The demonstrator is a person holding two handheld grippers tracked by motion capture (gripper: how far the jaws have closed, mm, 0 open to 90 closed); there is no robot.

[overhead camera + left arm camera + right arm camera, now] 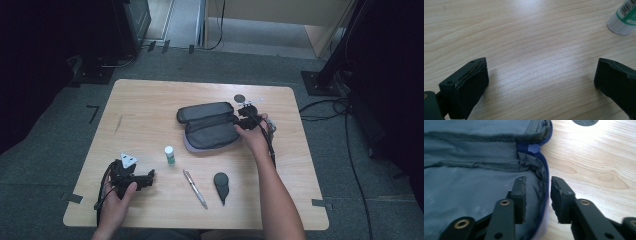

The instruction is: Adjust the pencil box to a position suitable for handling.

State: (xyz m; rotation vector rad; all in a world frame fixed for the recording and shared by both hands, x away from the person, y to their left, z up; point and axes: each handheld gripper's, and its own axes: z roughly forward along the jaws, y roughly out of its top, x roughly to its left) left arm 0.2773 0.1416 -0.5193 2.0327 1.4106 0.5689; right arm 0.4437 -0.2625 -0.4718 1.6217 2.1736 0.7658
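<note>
A grey zip pouch point(210, 125) lies open in the middle of the table, lid folded back. My right gripper point(243, 119) is at its right end. In the right gripper view its jaws point(538, 185) straddle the pouch's blue-zippered rim point(545, 182), one jaw inside on the grey lining point(469, 187) and one outside over the wood. A gap still shows beside the rim, so the gripper is open. My left gripper point(149, 179) rests at the front left, jaws wide open point(541, 75) over bare wood.
A white tube with a green label point(170, 155) point(624, 17) stands right of the left gripper. A silver pen point(195, 188) and a black teardrop-shaped piece point(221, 184) lie near the front edge. A dark round disc point(240, 98) point(585, 122) sits behind the pouch.
</note>
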